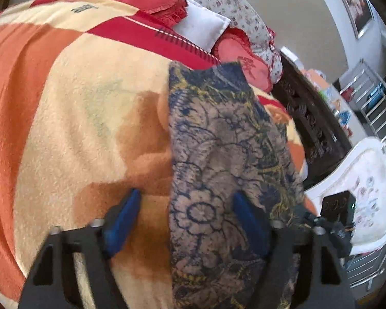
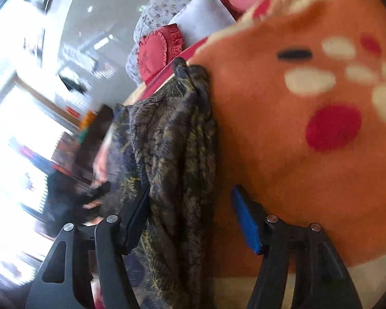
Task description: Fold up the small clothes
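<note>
Lying on the orange-and-cream blanket point(image 1: 90, 108), the dark floral garment point(image 1: 224, 170) runs lengthwise between both grippers. Left gripper point(image 1: 186, 221) hovers low over the garment, fingers spread wide, gripping nothing. Right gripper point(image 2: 191, 219) points along its bunched folds, fingers also spread apart.

The left gripper point(image 1: 185, 219) had black angular arms with triangular cut-outs, silver screw heads at the joints and blue finger pads point(image 1: 122, 222). The right gripper point(image 2: 193, 219) matched it: black linkage, silver pivots, one blue pad point(image 2: 245, 220) clearly visible.
</note>
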Tool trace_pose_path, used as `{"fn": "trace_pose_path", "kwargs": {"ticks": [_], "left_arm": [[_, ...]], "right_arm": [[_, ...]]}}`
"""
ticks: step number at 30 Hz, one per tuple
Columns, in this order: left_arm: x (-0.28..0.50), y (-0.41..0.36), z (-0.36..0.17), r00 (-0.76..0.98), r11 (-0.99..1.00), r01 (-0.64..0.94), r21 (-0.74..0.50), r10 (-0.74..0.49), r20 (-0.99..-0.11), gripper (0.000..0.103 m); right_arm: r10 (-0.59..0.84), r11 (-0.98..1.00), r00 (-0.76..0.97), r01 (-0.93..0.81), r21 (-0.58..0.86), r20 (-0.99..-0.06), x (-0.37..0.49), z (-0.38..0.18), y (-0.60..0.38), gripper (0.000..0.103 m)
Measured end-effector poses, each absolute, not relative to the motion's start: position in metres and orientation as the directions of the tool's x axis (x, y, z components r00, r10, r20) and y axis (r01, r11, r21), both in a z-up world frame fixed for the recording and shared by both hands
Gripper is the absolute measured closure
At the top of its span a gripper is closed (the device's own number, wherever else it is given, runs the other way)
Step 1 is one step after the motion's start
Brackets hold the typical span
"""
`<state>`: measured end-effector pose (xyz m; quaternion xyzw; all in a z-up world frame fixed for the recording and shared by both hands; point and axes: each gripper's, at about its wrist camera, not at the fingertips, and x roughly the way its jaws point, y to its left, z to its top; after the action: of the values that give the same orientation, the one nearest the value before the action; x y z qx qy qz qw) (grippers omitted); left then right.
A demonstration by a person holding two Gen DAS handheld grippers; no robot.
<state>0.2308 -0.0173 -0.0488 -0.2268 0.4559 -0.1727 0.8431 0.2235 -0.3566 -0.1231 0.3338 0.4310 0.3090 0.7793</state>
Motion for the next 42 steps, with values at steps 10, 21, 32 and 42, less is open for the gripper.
{"fn": "trace_pose_path", "kwargs": {"ticks": [10, 21, 32, 42], "left_arm": [[0.199, -0.009, -0.01, 0.581, 0.824, 0.133, -0.551, -0.515, -0.63, 0.083], [0.159, 0.118, 0.024, 0.685, 0.9, 0.04, -0.434, -0.341, -0.644, 0.077], [0.159, 0.143, 0.022, 0.721, 0.913, -0.003, -0.409, -0.282, -0.633, 0.058], [0.221, 0.091, 0.025, 0.754, 0.917, -0.226, -0.327, -0.047, -0.655, 0.031]], "right_arm": [[0.743, 0.65, 0.447, -0.304, 0.696, -0.499, 0.193, -0.066, -0.32, 0.103], [0.781, 0.618, 0.416, -0.404, 0.675, -0.466, 0.182, -0.031, -0.183, 0.103], [0.648, 0.725, 0.515, -0.194, 0.66, -0.561, 0.149, -0.039, -0.208, 0.101], [0.277, 0.956, 0.699, -0.266, 0.119, -0.66, 0.153, 0.01, -0.101, 0.103]]}}
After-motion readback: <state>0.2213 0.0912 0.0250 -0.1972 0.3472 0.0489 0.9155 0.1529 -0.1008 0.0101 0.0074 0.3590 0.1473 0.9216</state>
